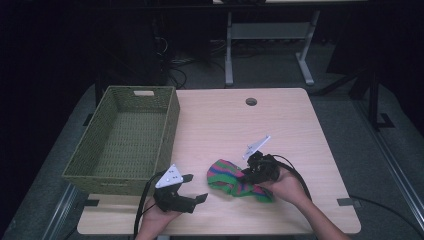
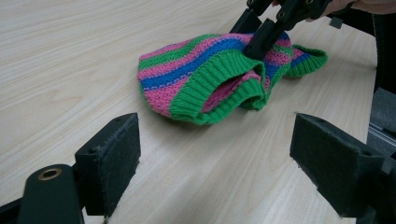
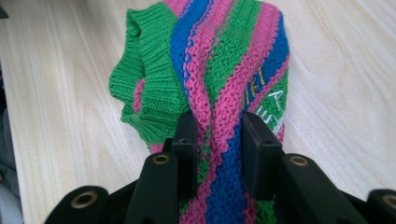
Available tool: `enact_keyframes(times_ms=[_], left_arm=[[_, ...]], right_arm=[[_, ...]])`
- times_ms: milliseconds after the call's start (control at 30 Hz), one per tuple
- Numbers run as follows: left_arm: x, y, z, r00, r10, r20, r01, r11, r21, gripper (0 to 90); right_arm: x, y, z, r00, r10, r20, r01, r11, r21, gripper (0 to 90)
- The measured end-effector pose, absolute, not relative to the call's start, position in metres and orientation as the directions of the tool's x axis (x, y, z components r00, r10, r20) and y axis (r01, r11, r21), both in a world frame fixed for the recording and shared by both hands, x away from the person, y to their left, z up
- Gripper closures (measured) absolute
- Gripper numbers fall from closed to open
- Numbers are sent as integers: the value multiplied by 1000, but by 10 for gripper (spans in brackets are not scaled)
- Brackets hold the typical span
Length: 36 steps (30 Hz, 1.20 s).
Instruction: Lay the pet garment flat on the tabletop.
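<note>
Knitted in green, pink and blue stripes, a hat (image 1: 235,180) is lying on the wooden table (image 1: 280,125) near its front edge, pinched along a fold by the right gripper (image 3: 215,144). Just beside it, the left gripper (image 2: 215,158) is held wide open and empty, aimed at the ribbed cuff (image 2: 219,88). A second grasp seems to be prepared; the cuff would need closing on, perhaps for the wicker basket (image 1: 165,135) alongside.
</note>
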<state>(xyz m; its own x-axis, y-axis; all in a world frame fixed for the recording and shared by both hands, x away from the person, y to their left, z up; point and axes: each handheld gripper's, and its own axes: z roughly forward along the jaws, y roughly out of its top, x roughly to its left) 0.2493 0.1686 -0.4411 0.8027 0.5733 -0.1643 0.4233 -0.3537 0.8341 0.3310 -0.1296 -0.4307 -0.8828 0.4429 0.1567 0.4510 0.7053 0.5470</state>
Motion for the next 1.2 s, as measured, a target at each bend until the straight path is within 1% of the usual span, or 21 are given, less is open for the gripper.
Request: enact_keyframes(times_ms=[133,167,200,333,467,533,867,1033,1200], left_arm=[[250,169,-441,801,574,-168,426,-350,834,159],[250,169,-441,802,574,-167,425,-352,834,159],[250,169,-441,803,573,-164,424,-355,833,159],[249,169,-441,802,575,-163,422,-352,835,159],[249,170,-440,801,576,-162,421,-351,836,159],[249,171,-440,800,580,-155,419,-354,836,159],[249,172,-440,798,584,-151,418,-354,837,159],[249,172,-440,799,583,-148,415,-357,837,159],[249,172,-440,798,583,-152,418,-355,836,159]], right_arm=[[333,-126,-434,-871,457,181,477,695,537,690],[335,-127,-435,-878,448,170,463,701,542,689],[335,-126,-434,-869,459,184,480,696,534,688],[338,-125,-435,-866,464,188,487,692,533,678],[336,-121,-438,-867,458,198,489,704,514,636],[336,-119,-439,-873,450,185,477,713,515,616],[335,-115,-443,-866,450,215,494,714,495,539],[333,-114,-444,-874,435,216,482,721,498,503],[331,-114,-444,-870,435,232,490,710,505,422]])
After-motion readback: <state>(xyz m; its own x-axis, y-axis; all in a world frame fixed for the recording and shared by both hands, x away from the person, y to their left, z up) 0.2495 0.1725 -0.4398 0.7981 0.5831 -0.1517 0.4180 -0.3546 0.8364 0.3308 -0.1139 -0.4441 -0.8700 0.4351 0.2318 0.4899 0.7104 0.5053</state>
